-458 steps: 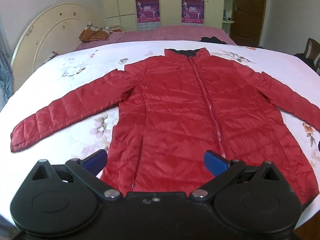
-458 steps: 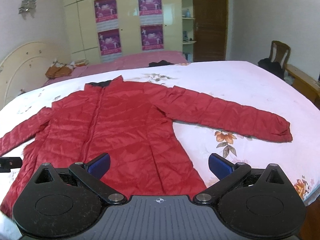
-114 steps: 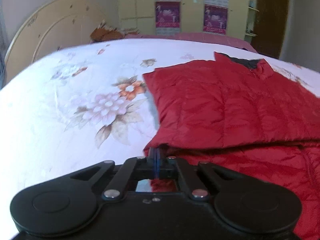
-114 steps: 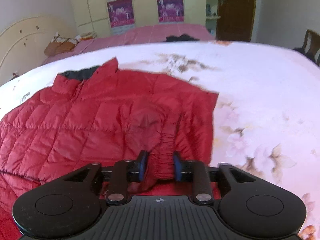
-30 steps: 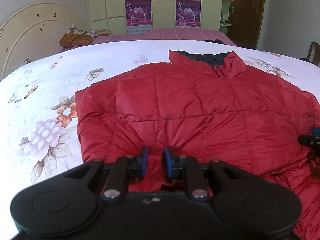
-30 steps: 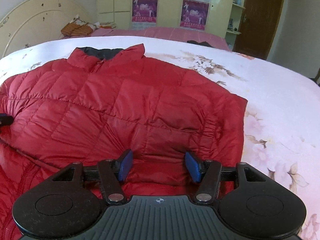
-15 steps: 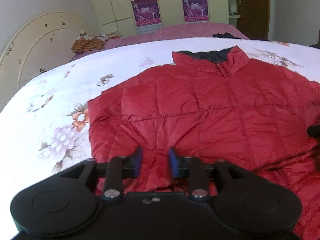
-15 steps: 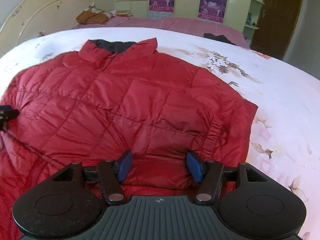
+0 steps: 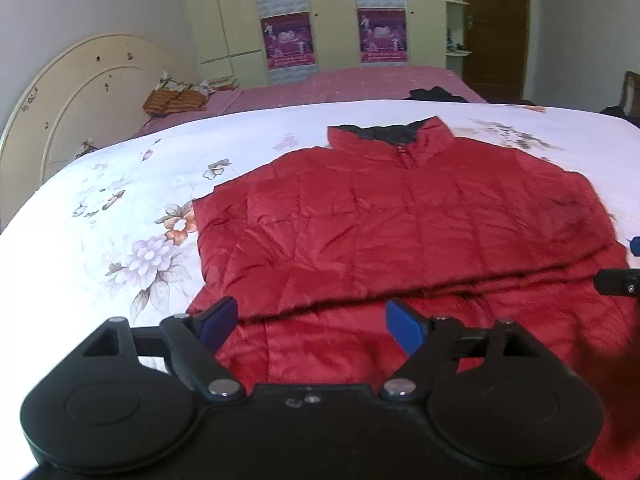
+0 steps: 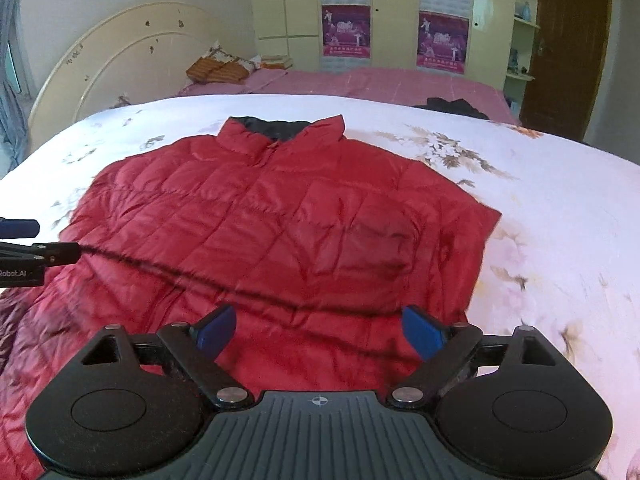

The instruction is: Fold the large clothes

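Both tools, left tool (image 9: 312, 322) and right tool (image 10: 320, 330), gape above the red jacket (image 10: 280, 216).

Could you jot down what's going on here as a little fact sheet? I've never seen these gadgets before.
Garment: red puffer jacket, dark collar lining, lying flat
Sleeves: both folded in across the chest
Surface: white floral bedsheet
Left gripper: open, holding nothing, over the jacket's lower part
Right gripper: open, holding nothing, over the jacket's lower part
Lower half: not yet folded up
Background: pink bed, wardrobe with posters
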`<state>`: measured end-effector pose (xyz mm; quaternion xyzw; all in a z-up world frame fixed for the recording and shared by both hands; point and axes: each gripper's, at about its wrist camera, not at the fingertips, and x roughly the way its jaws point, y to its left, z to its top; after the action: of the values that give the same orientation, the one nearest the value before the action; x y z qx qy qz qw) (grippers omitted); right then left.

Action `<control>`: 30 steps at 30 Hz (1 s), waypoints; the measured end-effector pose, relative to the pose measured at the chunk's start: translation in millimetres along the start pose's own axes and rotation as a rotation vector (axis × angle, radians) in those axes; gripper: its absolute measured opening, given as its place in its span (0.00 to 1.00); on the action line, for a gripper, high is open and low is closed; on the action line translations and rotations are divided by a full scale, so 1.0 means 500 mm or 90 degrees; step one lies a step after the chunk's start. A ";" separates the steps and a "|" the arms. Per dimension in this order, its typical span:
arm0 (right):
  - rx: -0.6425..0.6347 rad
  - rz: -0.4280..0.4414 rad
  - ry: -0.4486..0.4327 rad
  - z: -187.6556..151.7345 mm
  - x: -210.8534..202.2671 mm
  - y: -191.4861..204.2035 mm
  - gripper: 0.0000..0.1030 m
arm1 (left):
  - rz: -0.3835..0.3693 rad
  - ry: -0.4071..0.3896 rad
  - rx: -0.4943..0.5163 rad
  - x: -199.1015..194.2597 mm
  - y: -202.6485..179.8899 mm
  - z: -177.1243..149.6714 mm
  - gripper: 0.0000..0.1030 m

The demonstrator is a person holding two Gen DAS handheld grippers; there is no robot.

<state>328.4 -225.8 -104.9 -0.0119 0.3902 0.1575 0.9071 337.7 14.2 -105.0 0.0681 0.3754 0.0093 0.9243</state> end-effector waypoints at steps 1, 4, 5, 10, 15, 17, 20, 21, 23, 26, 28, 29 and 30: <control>0.000 -0.001 0.000 -0.009 -0.011 0.004 0.86 | -0.006 -0.003 0.003 -0.011 0.001 -0.006 0.80; 0.002 -0.011 -0.001 -0.039 -0.045 0.014 0.86 | -0.024 -0.009 0.013 -0.041 0.010 -0.031 0.83; 0.004 -0.016 -0.002 -0.049 -0.056 0.017 0.86 | -0.033 -0.010 0.018 -0.051 0.017 -0.042 0.83; 0.018 -0.044 0.009 -0.113 -0.115 0.035 0.86 | -0.063 -0.006 0.024 -0.094 0.068 -0.103 0.83; 0.016 -0.079 0.036 -0.183 -0.162 0.051 0.86 | -0.066 0.010 0.020 -0.130 0.126 -0.165 0.83; 0.029 -0.092 0.045 -0.212 -0.179 0.049 0.86 | -0.060 0.014 0.013 -0.144 0.153 -0.190 0.83; 0.050 -0.118 0.063 -0.253 -0.199 0.040 0.86 | -0.053 0.026 -0.007 -0.160 0.192 -0.220 0.83; 0.059 -0.125 0.066 -0.266 -0.206 0.035 0.86 | -0.049 0.030 -0.012 -0.162 0.203 -0.229 0.83; 0.077 -0.136 0.072 -0.287 -0.218 0.027 0.86 | -0.045 0.040 -0.024 -0.169 0.223 -0.248 0.83; 0.103 -0.141 0.078 -0.312 -0.235 0.015 0.86 | -0.065 0.054 -0.040 -0.174 0.242 -0.273 0.82; 0.121 -0.134 0.079 -0.321 -0.243 0.011 0.86 | -0.078 0.067 -0.041 -0.174 0.246 -0.290 0.77; 0.126 -0.133 0.080 -0.326 -0.246 0.011 0.86 | -0.083 0.075 -0.041 -0.173 0.246 -0.297 0.74; 0.130 -0.131 0.081 -0.329 -0.248 0.013 0.86 | -0.090 0.083 -0.044 -0.173 0.245 -0.305 0.70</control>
<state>130.4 -277.8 -130.5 0.0302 0.4578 0.0220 0.8883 173.7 147.7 -136.9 0.0090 0.4381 -0.0388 0.8980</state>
